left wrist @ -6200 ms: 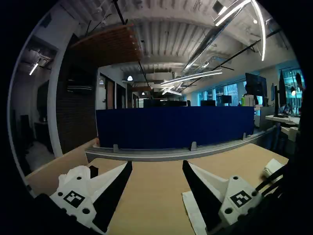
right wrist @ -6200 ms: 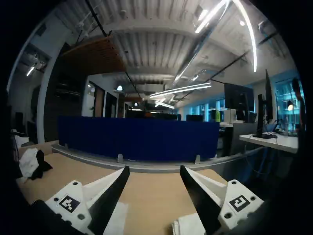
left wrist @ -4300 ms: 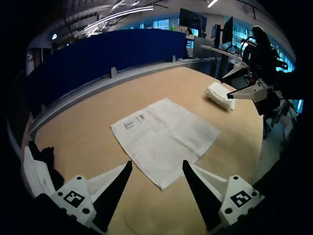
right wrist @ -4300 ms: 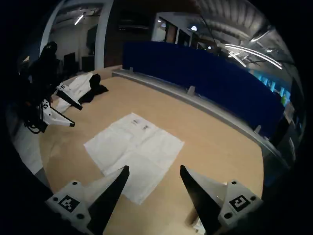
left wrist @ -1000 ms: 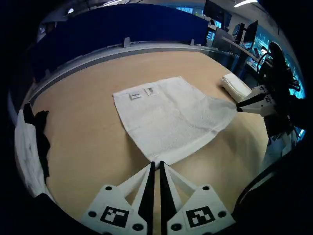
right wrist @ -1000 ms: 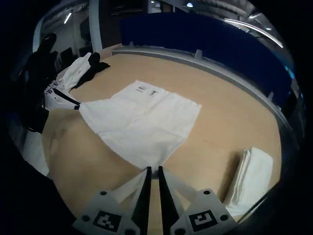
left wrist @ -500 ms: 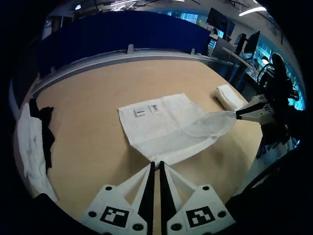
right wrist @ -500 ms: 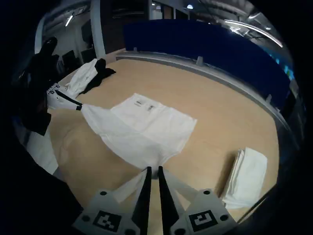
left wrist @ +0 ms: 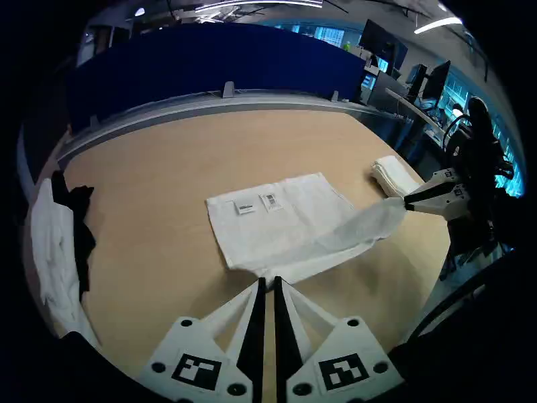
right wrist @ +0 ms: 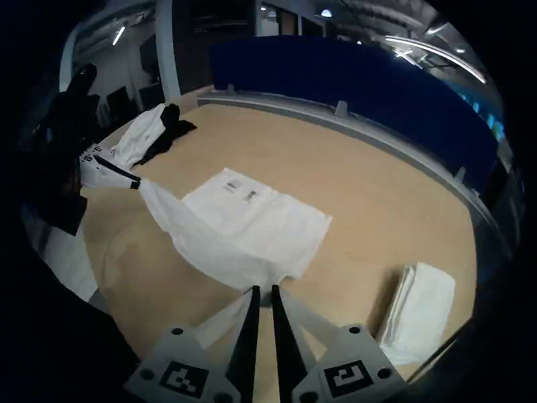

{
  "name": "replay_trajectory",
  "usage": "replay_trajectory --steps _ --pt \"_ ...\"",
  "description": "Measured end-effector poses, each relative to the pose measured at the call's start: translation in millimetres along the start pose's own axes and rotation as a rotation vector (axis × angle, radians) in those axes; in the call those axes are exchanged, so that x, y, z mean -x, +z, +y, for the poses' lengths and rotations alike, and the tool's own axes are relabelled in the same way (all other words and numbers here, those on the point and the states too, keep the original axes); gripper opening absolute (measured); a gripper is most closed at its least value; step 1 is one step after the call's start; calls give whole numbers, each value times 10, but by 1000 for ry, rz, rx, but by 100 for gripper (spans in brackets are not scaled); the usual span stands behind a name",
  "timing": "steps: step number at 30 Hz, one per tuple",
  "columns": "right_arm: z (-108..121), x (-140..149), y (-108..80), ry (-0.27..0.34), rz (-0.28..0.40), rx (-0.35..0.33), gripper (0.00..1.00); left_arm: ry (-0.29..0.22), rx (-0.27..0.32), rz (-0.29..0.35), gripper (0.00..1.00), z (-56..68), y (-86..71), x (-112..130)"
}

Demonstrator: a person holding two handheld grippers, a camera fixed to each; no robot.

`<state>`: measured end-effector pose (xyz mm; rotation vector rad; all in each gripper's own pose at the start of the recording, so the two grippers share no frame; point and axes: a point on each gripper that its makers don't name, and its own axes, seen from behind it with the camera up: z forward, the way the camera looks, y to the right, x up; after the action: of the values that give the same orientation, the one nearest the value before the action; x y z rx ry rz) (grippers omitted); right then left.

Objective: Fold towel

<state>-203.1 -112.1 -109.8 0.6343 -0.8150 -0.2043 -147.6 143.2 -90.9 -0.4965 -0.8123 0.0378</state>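
A white towel [left wrist: 288, 221] with two small labels lies on the wooden table [left wrist: 148, 161]. Its near edge hangs lifted off the wood between the two grippers. In the left gripper view my left gripper [left wrist: 269, 281] is shut on one near corner. My right gripper [left wrist: 405, 201], held by a gloved hand at the right, is shut on the other corner. In the right gripper view the right gripper [right wrist: 264, 289] pinches its corner of the towel [right wrist: 255, 221], and the left gripper [right wrist: 136, 183] holds the far raised corner at the left.
A folded white towel stack [left wrist: 395, 176] [right wrist: 419, 302] lies near the table's edge. A heap of white and black cloth [left wrist: 57, 242] [right wrist: 151, 131] sits at the other end. A blue divider [left wrist: 201, 60] runs along the back. Monitors stand beyond.
Both grippers have carried the lifted near edge of the towel up and toward its far edge. The raised half now drapes closer over the flat half.
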Motion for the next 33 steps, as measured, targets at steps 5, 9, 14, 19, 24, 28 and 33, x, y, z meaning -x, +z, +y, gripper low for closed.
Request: replay_trajectory --steps 5,9,14,19,24,28,33 --pt "152 -138 103 -12 7 12 13 -10 -15 17 8 -64 79 -158" --pt "287 -257 211 -21 10 21 13 -13 -34 35 8 -142 175 -307" --pt "454 -395 373 -31 8 37 13 -14 -55 53 8 -246 327 -486" --pt "593 -510 553 -11 11 48 13 -22 -74 52 8 -381 518 -589" --pt "691 -553 739 28 4 56 13 -28 -87 43 8 -505 721 -631" --pt "726 -531 888 52 -11 57 13 -31 -93 26 8 -587 883 -593" --pt "760 -462 1040 63 -36 66 13 -25 -97 6 8 -661 1042 -516"
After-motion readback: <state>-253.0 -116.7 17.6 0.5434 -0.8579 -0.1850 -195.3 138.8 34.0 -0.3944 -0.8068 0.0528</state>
